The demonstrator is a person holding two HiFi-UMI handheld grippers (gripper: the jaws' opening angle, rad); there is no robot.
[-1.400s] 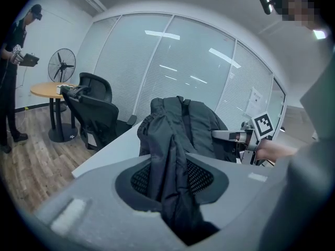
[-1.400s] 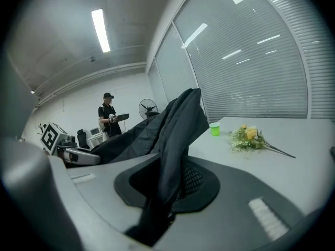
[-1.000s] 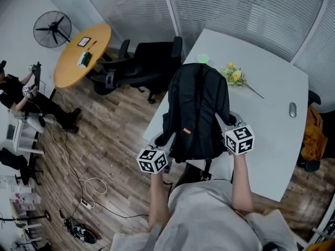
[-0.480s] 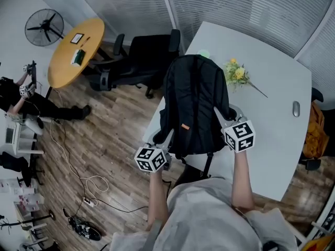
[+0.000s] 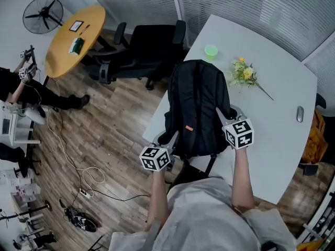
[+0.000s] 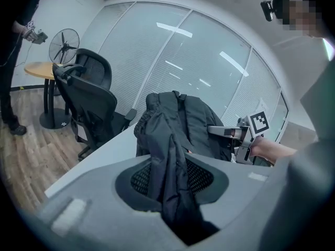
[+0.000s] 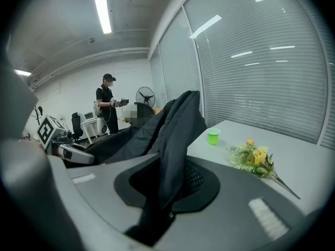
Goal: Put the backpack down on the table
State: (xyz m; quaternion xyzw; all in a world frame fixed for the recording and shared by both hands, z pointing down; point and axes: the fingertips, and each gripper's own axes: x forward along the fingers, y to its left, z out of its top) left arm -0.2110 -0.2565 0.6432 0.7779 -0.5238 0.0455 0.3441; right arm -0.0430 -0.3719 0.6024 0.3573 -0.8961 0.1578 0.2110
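Backpack point(image 5: 196, 106) lowered, uncovering cup point(image 5: 211, 51) beyond jaws; left gripper point(image 5: 168, 139) and right gripper point(image 5: 226, 115) each clamp its fabric in narrowly parted jaws; surface point(image 5: 272, 129) edge below left jaws; bare surface right of right jaws.

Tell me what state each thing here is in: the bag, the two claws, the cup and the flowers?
backpack: upright at the near edge of the table, gripped on both sides.
left claw: shut on a fold of the backpack.
right claw: shut on a fold of the backpack.
green cup: upright on the table.
flowers: lying flat on the table.
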